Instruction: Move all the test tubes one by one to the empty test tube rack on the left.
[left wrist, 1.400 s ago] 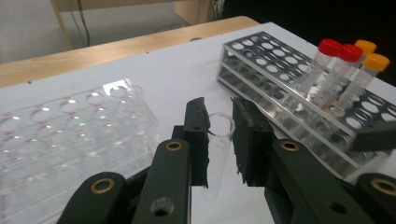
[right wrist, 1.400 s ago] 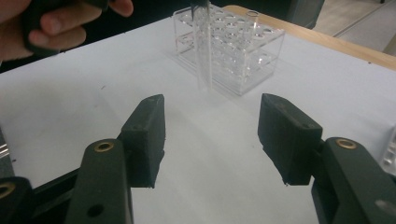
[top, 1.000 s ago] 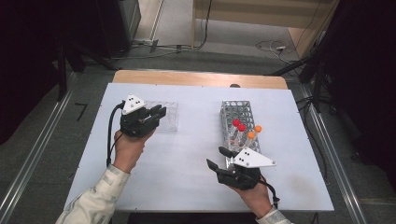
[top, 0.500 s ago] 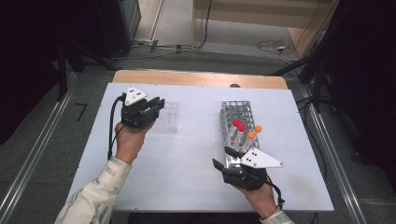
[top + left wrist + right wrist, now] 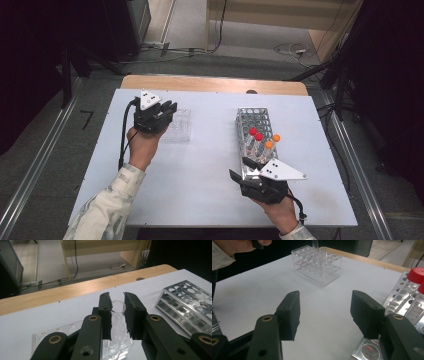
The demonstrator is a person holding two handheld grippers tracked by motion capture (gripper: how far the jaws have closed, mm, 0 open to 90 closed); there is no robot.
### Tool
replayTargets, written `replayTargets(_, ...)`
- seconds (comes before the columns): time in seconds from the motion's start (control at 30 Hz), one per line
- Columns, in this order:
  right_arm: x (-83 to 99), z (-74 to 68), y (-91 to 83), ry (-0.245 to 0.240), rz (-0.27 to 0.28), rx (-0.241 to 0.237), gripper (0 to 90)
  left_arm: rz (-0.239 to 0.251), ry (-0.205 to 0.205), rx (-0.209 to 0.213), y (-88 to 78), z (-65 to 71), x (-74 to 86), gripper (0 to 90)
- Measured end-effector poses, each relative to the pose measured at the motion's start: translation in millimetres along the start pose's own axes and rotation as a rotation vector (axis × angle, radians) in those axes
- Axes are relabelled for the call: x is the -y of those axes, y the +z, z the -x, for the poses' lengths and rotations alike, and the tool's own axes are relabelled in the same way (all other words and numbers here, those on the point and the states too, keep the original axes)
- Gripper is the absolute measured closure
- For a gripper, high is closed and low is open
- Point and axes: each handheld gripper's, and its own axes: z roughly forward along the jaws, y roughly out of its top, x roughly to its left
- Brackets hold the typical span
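Your left hand [image 5: 142,147] reached forward from the sleeve and held the left gripper [image 5: 167,111] over the clear plastic rack [image 5: 181,129], jaws pointing away from you. Its pads were clamped on a clear glass tube [image 5: 117,308], which stood upright with its lower end in the rack. Your right hand [image 5: 280,212] rested near the table's [image 5: 210,170] front edge, with the right gripper [image 5: 239,169] just beside the near end of the metal rack [image 5: 252,120]; its jaws stood apart with nothing between them. The metal rack held capped tubes, two red [image 5: 256,134] and two orange [image 5: 272,141], in its nearer half.
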Motion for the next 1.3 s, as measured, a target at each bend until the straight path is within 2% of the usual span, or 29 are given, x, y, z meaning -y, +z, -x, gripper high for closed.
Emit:
replayTargets(0.27,0.1,1.4,-0.6,0.002,0.003,0.005,39.6,-0.018,0.030,-0.022,6.0,2.8,3.8,76.6)
replayTargets(0.47,-0.1,1.4,-0.9,0.002,0.005,0.007,39.6,-0.046,0.063,-0.048,14.9,5.6,14.3,76.5)
replayTargets(0.8,0.6,2.0,-0.4,0.001,0.003,0.007,39.6,-0.101,0.048,-0.052,31.2,6.1,35.4,76.3)
replayTargets(0.97,1.3,2.1,0.3,0.006,-0.001,0.006,39.6,-0.119,0.040,-0.050,34.5,4.7,40.6,76.1)
replayTargets(1.13,1.4,2.0,0.5,0.003,0.000,0.008,39.6,-0.115,0.029,-0.039,34.8,4.1,40.6,74.9)
replayTargets(1.3,1.3,2.3,-0.1,0.006,0.000,0.010,39.6,-0.104,0.012,-0.012,32.3,2.5,38.9,67.1)
